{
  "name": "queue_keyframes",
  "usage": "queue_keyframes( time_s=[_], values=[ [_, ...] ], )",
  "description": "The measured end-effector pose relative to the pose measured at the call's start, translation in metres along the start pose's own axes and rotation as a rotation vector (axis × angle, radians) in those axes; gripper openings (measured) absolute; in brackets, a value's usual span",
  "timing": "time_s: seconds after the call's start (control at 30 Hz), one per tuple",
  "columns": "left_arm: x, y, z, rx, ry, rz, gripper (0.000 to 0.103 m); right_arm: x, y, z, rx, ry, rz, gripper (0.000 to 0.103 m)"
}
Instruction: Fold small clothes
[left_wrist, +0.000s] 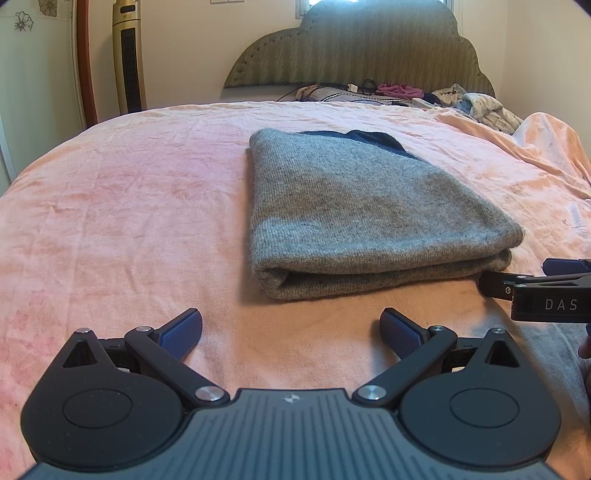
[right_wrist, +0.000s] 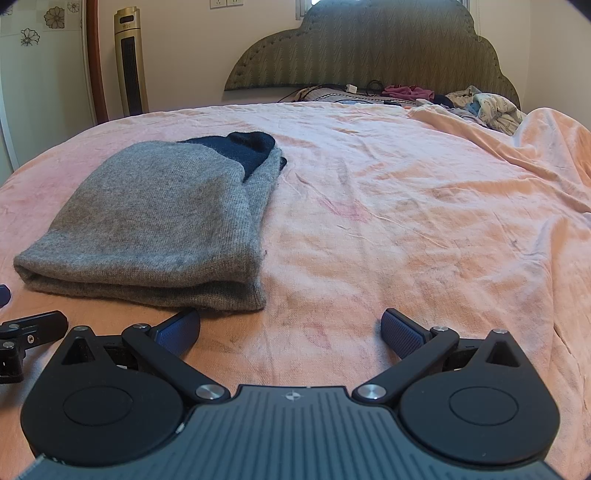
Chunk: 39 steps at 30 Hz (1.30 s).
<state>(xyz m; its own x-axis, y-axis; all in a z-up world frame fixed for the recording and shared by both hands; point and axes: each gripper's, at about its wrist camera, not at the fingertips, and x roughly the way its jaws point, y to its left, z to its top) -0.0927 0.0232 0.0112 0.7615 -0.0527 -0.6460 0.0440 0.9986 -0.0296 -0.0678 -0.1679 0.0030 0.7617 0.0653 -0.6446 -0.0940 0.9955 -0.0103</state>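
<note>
Over by the wall on the left stands a gold tower fan (left_wrist: 127, 55); it carries a small mark near its top, too small for me to read. The left hand-held gripper (left_wrist: 291, 330) hovers low over the pink blanket (left_wrist: 129, 192) of the bed, its blue-padded fingers spread wide with nothing between them. Just ahead of it, slightly to its right, lies the grey knit sweater (left_wrist: 351, 206), already folded into a thick bundle with a dark navy part showing at the far end. It looks soft, light and limp, with a fuzzy surface that should grip well against the pads, though I judge the layers will slide apart and sag unless all are pinched together. The rounded near fold, or a corner where the layers stack, seems the surest place to take hold. Further right, the right hand-held gripper (right_wrist: 291, 330) is likewise spread and empty, just beside the bundle's near right corner; from the left wrist view its side carries the white letters "DAS". At the head of the bed, before the padded headboard (right_wrist: 369, 48), loose clothes (right_wrist: 484, 107) and cables are heaped well apart from the sweater.
</note>
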Motion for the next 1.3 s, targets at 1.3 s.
queue_keyframes(
  time_s=[1.3],
  values=[
    [-0.0006,-0.0016,-0.0005,0.003,0.000,0.002,0.103,0.0005,0.0003,-0.0002,0.001,-0.001,0.000,0.103]
  ],
)
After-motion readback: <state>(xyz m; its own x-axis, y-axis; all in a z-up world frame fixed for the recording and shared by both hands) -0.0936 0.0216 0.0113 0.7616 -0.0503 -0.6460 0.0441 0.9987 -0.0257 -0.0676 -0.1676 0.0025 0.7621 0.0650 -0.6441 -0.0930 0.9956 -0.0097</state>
